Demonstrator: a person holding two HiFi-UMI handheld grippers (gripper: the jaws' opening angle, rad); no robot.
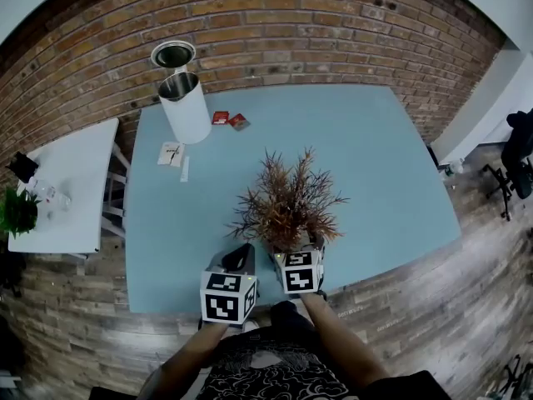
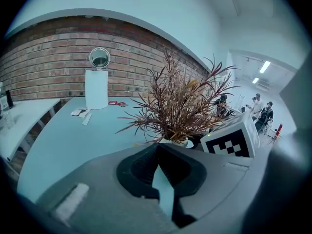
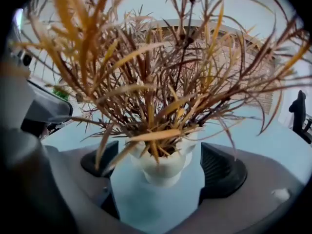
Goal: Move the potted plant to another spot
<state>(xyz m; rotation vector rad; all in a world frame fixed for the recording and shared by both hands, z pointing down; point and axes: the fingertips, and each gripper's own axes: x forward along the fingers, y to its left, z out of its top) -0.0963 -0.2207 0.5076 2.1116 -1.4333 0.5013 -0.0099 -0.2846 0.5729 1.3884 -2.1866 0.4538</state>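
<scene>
One blue table (image 1: 375,157) by brick wall (image 1: 291,23) bears potted plant (image 1: 287,205) between wide right fingers (image 3: 222,172); left fingers (image 2: 141,167) closed

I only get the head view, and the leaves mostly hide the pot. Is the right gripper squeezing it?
Observer: No. The right gripper view shows the white pot standing on the table between the open jaws of the right gripper, with gaps on both sides.
Operator: What about the left one?
Observer: The left gripper has its jaws together, with nothing between them.
Operator: Anyone else nearby?
Observer: The left gripper view shows people standing in a far room.
</scene>
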